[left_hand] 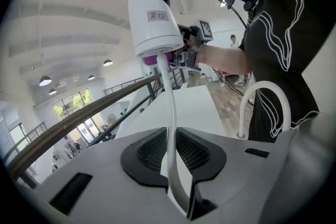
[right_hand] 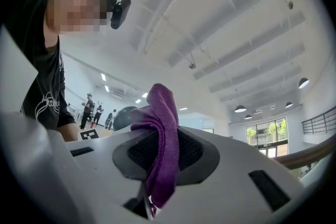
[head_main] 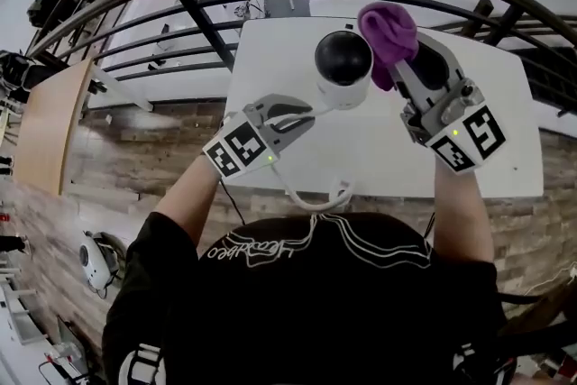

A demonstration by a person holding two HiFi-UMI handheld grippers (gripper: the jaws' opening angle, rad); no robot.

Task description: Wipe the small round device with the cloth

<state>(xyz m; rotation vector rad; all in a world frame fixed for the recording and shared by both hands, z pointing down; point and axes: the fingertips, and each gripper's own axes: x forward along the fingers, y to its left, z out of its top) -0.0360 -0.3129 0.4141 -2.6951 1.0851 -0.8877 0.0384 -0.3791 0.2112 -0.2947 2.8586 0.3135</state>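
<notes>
Above the white table (head_main: 505, 149), the left gripper (head_main: 297, 114) has its jaws clenched on the white cable (left_hand: 167, 113) that comes out of the small round device (head_main: 343, 68). The device sits just past the gripper's tips, with its black dome upward. At the device's right side the right gripper (head_main: 406, 66) clamps the purple cloth (head_main: 389, 36), and the cloth touches the dome.

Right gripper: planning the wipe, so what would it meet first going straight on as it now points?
Likely nothing: past the purple cloth that the right gripper clamps, only open air shows. The small round device sits just left of that line; depth is unclear.
</notes>
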